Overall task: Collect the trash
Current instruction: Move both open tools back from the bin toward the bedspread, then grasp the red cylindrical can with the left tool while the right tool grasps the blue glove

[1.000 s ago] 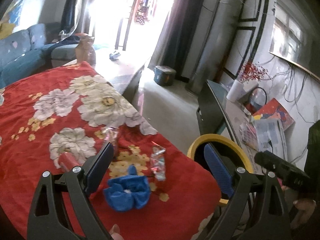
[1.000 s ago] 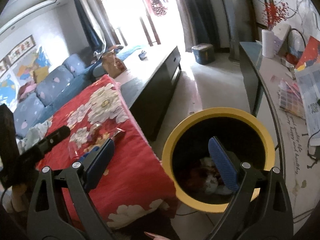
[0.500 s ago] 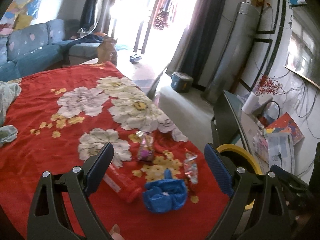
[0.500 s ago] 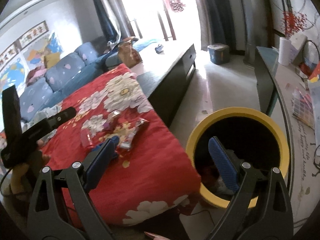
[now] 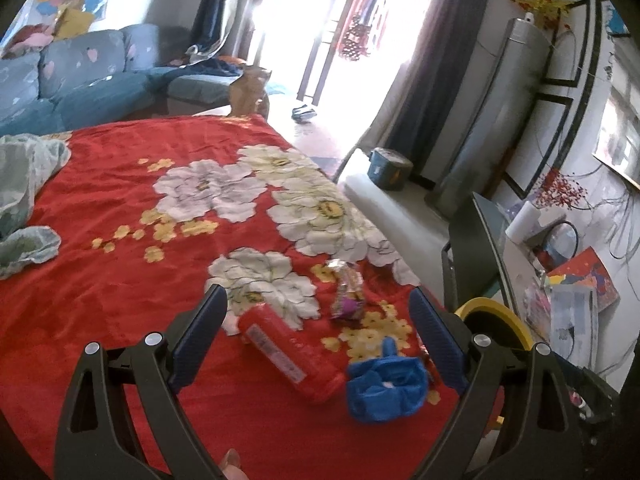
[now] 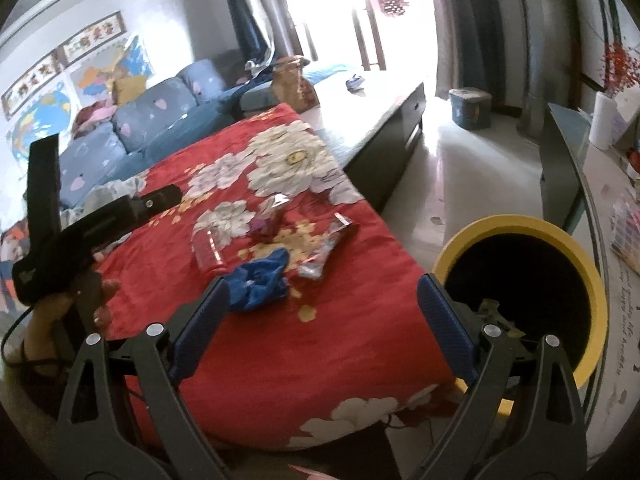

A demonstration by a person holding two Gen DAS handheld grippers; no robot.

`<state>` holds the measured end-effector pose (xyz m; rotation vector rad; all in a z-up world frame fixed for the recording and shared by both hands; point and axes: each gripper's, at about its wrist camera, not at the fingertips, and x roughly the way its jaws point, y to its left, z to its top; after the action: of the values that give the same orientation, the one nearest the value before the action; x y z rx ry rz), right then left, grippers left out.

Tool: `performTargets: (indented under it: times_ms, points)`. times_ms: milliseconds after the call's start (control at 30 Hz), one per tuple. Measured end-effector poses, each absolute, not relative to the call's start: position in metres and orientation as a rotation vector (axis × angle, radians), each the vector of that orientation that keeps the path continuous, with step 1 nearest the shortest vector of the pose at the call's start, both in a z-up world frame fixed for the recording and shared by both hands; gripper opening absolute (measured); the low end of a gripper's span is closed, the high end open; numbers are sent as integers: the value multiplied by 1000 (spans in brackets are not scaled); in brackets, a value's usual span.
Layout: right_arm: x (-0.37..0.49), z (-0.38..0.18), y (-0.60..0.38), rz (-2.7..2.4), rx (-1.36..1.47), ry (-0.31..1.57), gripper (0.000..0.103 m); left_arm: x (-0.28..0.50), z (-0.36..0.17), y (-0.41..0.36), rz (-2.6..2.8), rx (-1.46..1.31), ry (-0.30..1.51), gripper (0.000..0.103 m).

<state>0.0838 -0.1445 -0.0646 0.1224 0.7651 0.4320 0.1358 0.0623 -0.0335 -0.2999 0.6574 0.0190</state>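
Note:
Trash lies on a red flowered cloth (image 5: 120, 200): a red packet (image 5: 288, 356), a crumpled blue piece (image 5: 384, 388), a purple-and-gold wrapper (image 5: 348, 296). My left gripper (image 5: 316, 340) is open and empty, low over the red packet. In the right wrist view the blue piece (image 6: 260, 280), the red packet (image 6: 206, 252) and a clear-and-red wrapper (image 6: 328, 248) show on the cloth (image 6: 320, 340). My right gripper (image 6: 320, 312) is open and empty, above the cloth's near corner. A yellow-rimmed black bin (image 6: 520, 288) holding some trash stands to its right, also in the left wrist view (image 5: 496, 320).
A pale green cloth (image 5: 24, 196) lies at the table's left. A dark low cabinet (image 6: 384, 128) stands behind. A glass desk (image 6: 592, 184) with papers runs along the right wall. A blue sofa (image 5: 80, 80) is at the back left. My left gripper's body (image 6: 80, 224) shows at left.
My left gripper has swung left and over the table, so the trash now lies between its fingers. My right gripper has moved left from above the bin to above the cloth's corner.

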Motion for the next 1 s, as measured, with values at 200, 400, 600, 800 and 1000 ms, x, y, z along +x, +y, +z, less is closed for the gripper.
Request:
performTargets:
  times_ms: [200,400,600,800,1000]
  points:
    - [84,-72,-123,471,113,790,74,138,-45,80,43,-326,685,89]
    - [85,-79,-105,500,101,814,63,141,-53,91,52,-343,706,89]
    - [89,-88,-84,532,69,826,56,145,-62,97,52,-354,728,89]
    - [98,-104,-70,537,46,852,49,149,-76,103,48,-383,765,85]
    - [107,-118,-63,534,33,884,41,157,-94,106,-8,-465,810,67]
